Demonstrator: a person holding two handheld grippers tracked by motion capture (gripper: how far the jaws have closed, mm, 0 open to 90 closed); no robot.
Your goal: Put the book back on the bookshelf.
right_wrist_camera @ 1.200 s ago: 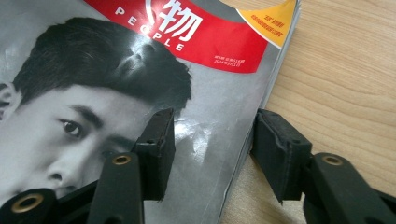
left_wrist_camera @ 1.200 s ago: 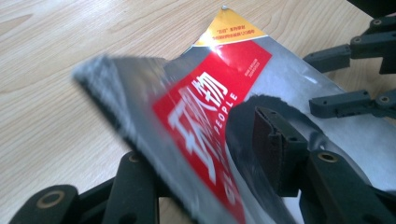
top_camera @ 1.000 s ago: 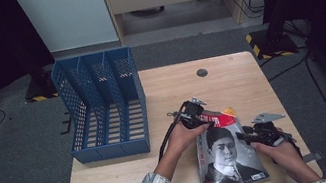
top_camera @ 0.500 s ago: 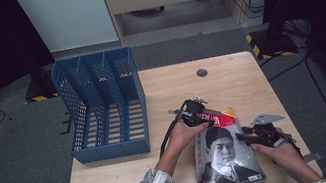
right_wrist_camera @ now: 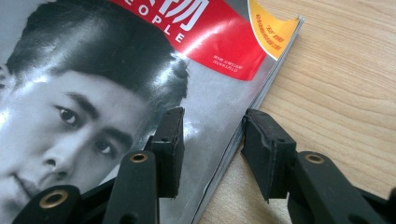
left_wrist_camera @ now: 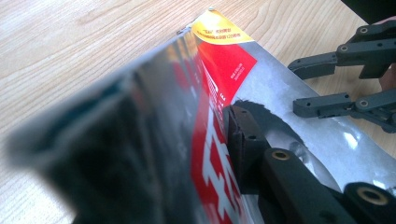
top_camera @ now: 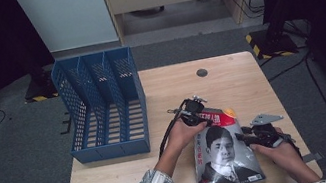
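a: where is the magazine (top_camera: 225,154)?

b: flat on the counter (top_camera: 234,76) at its near right. long axis runs from the person toward the far edge, slightly tilted. blue file rack (top_camera: 103,107) stands well apart, to the left.

a: state of the left gripper (top_camera: 195,112)?

b: at the far left corner of the cover. its fingers (left_wrist_camera: 243,140) have just been closing and now pinch that corner, lifting and curling it.

a: and the right gripper (top_camera: 252,135)?

b: at the right long edge, mid-length. fingers (right_wrist_camera: 170,140) spread, one over the cover, one on the bare wood; the page edge lies between them, not pressed.

a: governing relation for the next move?

b: probably the rack: it lies left of the magazine, so the left hand is nearer and already grips.
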